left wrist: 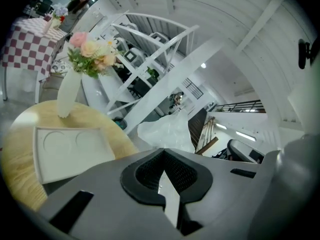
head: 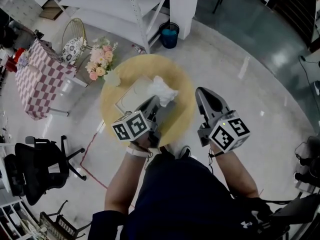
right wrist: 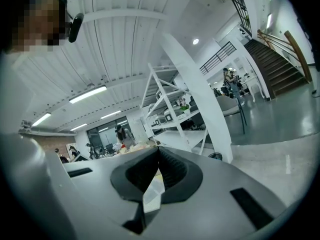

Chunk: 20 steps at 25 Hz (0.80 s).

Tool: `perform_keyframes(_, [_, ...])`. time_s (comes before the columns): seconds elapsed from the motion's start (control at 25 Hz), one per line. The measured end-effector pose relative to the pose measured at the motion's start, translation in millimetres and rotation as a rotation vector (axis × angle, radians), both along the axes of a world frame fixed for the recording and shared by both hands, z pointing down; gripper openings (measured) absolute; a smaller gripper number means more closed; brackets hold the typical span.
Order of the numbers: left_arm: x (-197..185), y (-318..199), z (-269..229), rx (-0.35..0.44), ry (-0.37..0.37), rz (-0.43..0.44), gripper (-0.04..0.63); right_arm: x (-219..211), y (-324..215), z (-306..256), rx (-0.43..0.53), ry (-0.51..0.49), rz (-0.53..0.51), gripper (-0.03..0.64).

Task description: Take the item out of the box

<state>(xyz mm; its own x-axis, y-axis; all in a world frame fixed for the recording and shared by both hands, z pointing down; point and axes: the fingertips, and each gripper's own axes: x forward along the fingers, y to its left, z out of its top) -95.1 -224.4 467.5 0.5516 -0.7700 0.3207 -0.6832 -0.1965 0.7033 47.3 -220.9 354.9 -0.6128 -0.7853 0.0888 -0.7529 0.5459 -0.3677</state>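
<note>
A flat white box [head: 131, 100] lies on the round yellow table [head: 114, 115]. A crumpled white wrap [head: 164, 89] sits at the box's far right corner. My left gripper [head: 154, 101] hangs over the table just right of the box, jaws shut with nothing between them. In the left gripper view the box [left wrist: 70, 151], with two round recesses, lies to the left of the gripper [left wrist: 163, 151], and the wrap [left wrist: 167, 131] is just beyond its tips. My right gripper [head: 202, 92] is off the table's right edge, shut and empty. In its own view the right gripper [right wrist: 159, 149] points out across the room.
A white vase of pink flowers [head: 101, 64] stands at the table's far left edge. A checked table [head: 40, 76] and a black office chair [head: 37, 164] are on the left. White shelving [head: 125, 4], a blue bin [head: 169, 35] and a white column [head: 182, 4] lie beyond.
</note>
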Motion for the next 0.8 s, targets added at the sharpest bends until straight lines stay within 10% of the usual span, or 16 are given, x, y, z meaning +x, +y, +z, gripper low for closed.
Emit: perform_keyframes(0.8, [12,20,-135,0.363,-0.103,0.041,0.015,-1,10,-69,0.234,-0.006,-0.004,0.012])
